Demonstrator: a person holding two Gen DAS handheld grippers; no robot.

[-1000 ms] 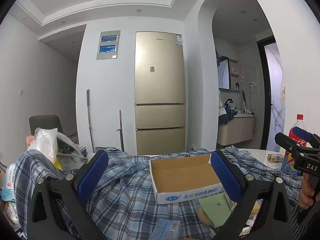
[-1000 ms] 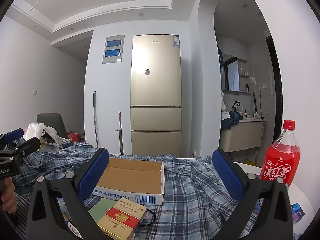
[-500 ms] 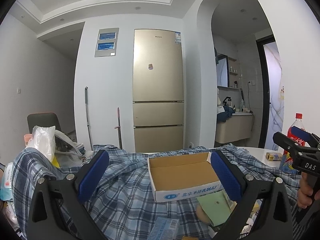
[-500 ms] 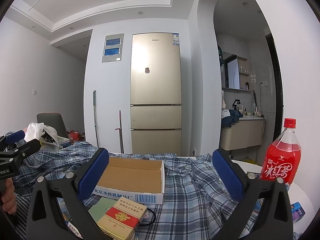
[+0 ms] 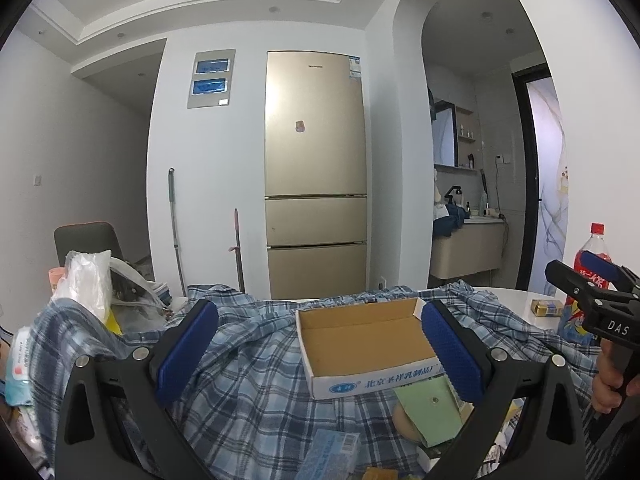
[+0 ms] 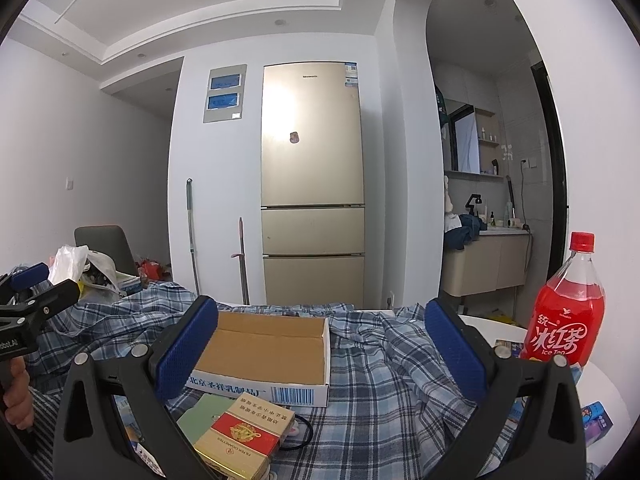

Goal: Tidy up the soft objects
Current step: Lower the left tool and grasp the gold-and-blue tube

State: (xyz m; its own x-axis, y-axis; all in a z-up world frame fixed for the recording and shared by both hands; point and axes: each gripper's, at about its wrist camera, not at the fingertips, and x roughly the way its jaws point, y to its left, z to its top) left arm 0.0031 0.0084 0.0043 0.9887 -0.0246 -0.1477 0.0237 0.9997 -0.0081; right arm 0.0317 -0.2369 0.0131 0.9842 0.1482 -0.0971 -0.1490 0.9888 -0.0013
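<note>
Nothing shifted; both hand-held grippers [image 5: 318,350] [image 6: 322,350] gape wide above plaid shirt [image 5: 248,364]; box [image 5: 360,344] between.

We see each claw, left claw [image 5: 318,354] and right claw [image 6: 322,354], as black frames with blue ribbed pads [image 5: 187,346] (silver screws at the joints).

The left two-finger gripper with black arms and blue ribbed pads [image 5: 318,354] is held level above the blue plaid shirt [image 5: 248,364], its jaws spread wide with nothing between them. The right two-finger gripper of the same black and blue build [image 6: 320,354] is held likewise above that shirt, jaws wide apart and empty. Each handle is gripped from below by a hand: the right hand [image 5: 610,386] and the left hand [image 6: 16,398] are partly seen.
</note>
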